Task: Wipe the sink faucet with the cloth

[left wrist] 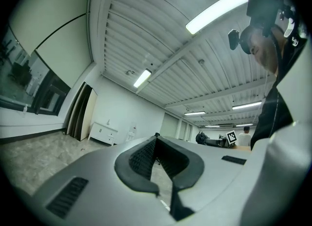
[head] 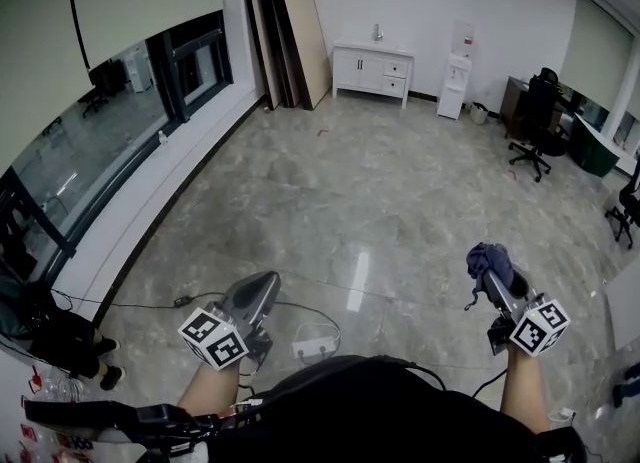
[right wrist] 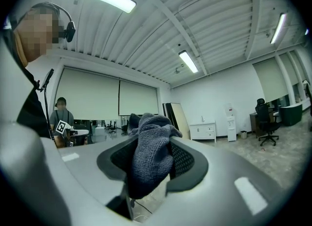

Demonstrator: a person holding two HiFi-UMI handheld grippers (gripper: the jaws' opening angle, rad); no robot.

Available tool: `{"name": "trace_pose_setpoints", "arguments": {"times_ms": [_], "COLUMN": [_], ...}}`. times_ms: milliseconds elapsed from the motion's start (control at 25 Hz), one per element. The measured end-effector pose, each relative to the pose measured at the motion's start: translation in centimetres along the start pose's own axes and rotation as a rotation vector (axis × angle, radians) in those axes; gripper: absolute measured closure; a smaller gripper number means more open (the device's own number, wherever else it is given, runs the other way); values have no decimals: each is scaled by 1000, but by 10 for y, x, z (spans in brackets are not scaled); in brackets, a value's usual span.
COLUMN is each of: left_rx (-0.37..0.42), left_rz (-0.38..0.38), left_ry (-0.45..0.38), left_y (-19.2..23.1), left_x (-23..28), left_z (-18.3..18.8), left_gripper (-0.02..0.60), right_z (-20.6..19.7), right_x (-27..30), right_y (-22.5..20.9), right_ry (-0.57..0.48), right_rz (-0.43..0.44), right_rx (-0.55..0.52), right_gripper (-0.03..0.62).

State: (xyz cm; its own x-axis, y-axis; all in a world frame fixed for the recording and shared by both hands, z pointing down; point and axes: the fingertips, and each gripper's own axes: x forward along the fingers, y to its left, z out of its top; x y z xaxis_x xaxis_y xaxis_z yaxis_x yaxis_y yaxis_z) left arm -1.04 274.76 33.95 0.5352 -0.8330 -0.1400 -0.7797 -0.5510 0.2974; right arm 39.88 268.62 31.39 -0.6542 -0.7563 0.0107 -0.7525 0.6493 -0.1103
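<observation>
Cloth [right wrist: 148,159] sits clamped in the right gripper's [right wrist: 154,128] jaws; the left gripper's [left wrist: 156,138] jaws are closed, empty. Both are well apart from the faucet [head: 378,32], so wiping seems not yet begun.

No words, brands or numbers can be read anywhere in the room. The only signs are black-and-white square markers. They sit on the left gripper [head: 266,281] cube [head: 213,338], on the right gripper [head: 489,263] cube [head: 540,326], and a 3rd marker [left wrist: 232,136] shows far off. All carry pattern only.
</observation>
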Motion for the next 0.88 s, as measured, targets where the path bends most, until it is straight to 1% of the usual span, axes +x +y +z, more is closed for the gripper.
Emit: {"name": "trace_pose_setpoints", "arguments": {"times_ms": [200, 320, 400, 560, 680, 880], "left_rx": [10, 25, 22, 19, 15, 15], "left_rz": [40, 23, 11, -17, -49, -84], "left_ry": [-19, -24, -25, 3, 13, 58], "left_y": [-18, -38, -55, -91, -105, -116], "left_x": [61, 112, 151, 220, 251, 291], "left_z": [1, -5, -8, -15, -25, -32], "left_gripper": [581, 581, 581, 581, 581, 581], "right_z": [15, 26, 33, 44, 41, 38], "right_x": [6, -5, -16, -39, -50, -63], "right_y": [-74, -119, -155, -219, -244, -270], "right_ry": [-20, -37, -45, -45, -42, -52], "right_rz": [26, 33, 24, -9, -21, -58], "right_rx": [19, 9, 12, 33, 36, 69], "right_gripper": [441, 441, 441, 441, 441, 441]}}
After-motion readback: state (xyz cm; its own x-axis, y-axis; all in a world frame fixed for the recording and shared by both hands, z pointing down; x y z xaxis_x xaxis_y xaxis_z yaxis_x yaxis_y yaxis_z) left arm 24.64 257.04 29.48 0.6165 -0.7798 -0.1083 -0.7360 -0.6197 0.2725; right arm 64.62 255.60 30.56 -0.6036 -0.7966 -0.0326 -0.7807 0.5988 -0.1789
